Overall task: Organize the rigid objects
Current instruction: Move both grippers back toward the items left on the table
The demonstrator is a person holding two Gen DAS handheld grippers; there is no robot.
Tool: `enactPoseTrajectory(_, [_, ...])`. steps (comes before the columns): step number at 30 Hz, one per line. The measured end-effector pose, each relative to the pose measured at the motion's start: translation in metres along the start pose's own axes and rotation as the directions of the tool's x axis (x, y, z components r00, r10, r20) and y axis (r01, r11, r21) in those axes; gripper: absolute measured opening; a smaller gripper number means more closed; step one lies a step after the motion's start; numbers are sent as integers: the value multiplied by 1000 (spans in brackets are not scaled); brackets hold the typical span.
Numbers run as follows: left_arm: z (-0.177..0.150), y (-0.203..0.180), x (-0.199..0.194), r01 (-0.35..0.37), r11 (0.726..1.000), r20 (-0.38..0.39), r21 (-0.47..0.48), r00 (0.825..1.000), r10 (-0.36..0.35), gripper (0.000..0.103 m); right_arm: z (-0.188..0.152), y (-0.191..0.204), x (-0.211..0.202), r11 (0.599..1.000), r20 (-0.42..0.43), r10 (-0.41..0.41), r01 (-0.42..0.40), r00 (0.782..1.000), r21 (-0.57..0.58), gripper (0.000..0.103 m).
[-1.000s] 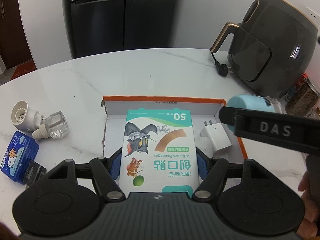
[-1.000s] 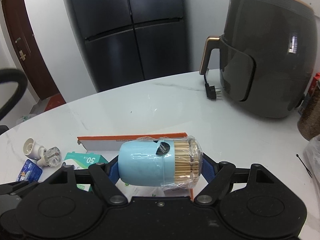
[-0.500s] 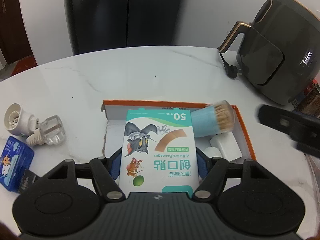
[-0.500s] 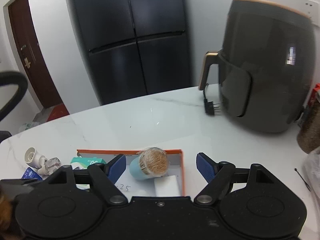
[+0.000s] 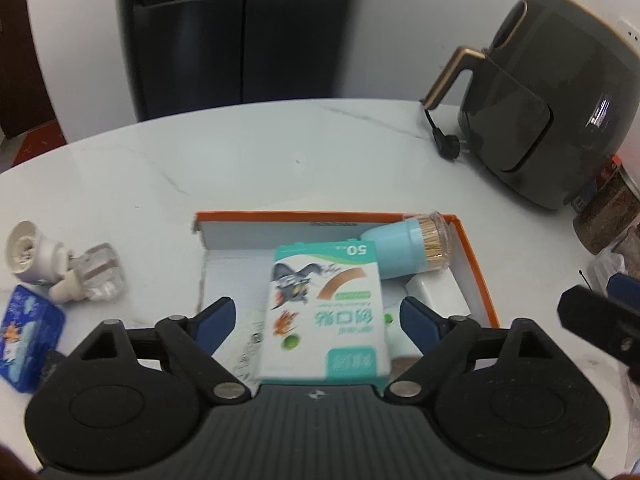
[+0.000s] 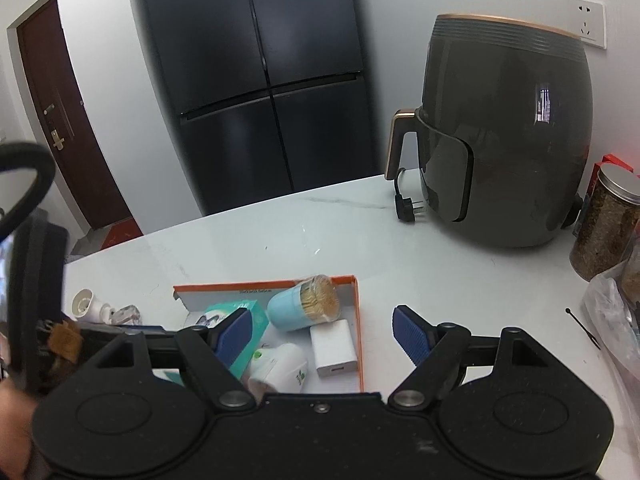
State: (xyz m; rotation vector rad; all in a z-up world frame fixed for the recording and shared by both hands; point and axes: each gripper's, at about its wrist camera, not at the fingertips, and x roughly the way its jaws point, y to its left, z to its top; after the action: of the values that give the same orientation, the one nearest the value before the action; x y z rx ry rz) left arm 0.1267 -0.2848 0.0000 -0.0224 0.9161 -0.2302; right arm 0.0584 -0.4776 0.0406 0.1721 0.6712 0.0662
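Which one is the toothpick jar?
Find the big dark air fryer, then the orange-edged box in front of it. The toothpick jar lies on its side at the back: pale blue, clear cap, the only round thing showing wooden sticks.

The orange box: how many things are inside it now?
4 can be seen in the orange box: toothpick jar at the back, bandage box left, white charger right, small white bottle in front. The left fingers may hide more.
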Motion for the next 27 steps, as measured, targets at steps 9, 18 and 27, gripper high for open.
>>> enactPoseTrajectory(9, [-22,40,-49,-59,996,33,-73,998,61,95,-15,39,-11,998,-21,45,-45,999,-32,92])
enactPoseTrajectory(18, [-57,92,-81,-136,976,14,-168,990,140,95,-31,89,-16,992,-51,103,-107,993,-70,92])
enactPoseTrajectory(27, [-75,138,-106,-194,952,6,-235,980,201,95,-42,134,-18,981,-76,154,-161,985,-105,92])
